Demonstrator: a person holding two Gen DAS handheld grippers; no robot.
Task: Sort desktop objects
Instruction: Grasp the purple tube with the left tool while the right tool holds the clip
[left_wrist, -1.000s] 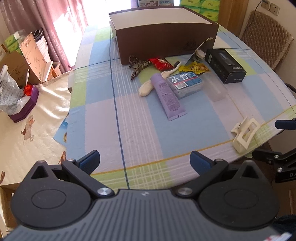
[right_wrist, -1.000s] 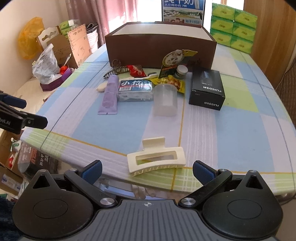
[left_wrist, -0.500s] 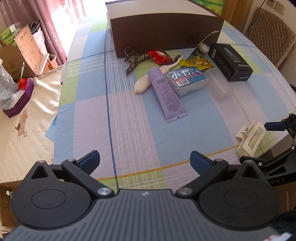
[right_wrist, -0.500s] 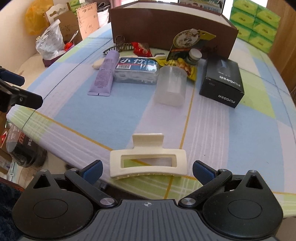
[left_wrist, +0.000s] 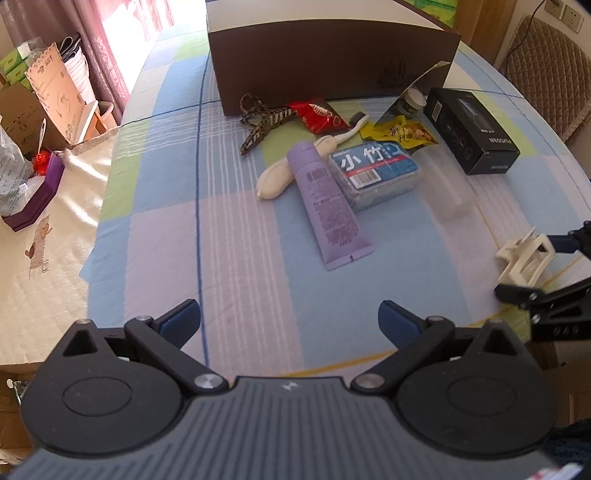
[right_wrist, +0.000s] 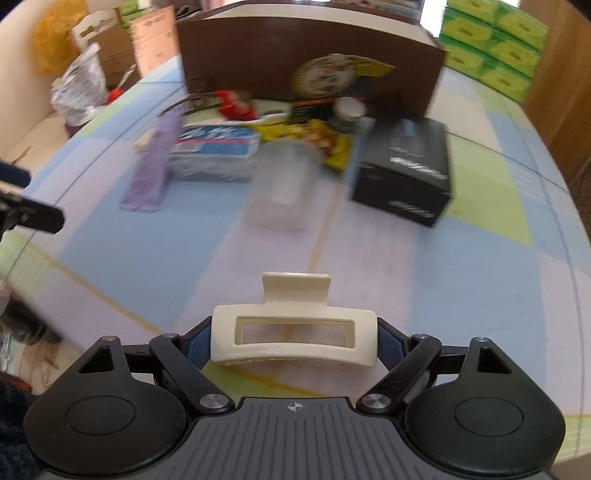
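The right gripper (right_wrist: 294, 341) has just been closing its jaws; its blue pads touch both ends of the cream rectangular plastic hair claw (right_wrist: 294, 334) lying on the checked tablecloth (right_wrist: 443, 288). The left gripper (left_wrist: 289, 320) stays released; farther ahead lies a purple squeeze tube (left_wrist: 327, 203)

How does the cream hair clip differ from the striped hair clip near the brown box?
The cream hair clip is plain, blocky and rectangular; the striped hair clip is dark, patterned and slim. The cream one lies near the table's front edge between the right gripper jaws, which have just been closing; the striped one lies untouched beside the brown box. Both are claw clips.
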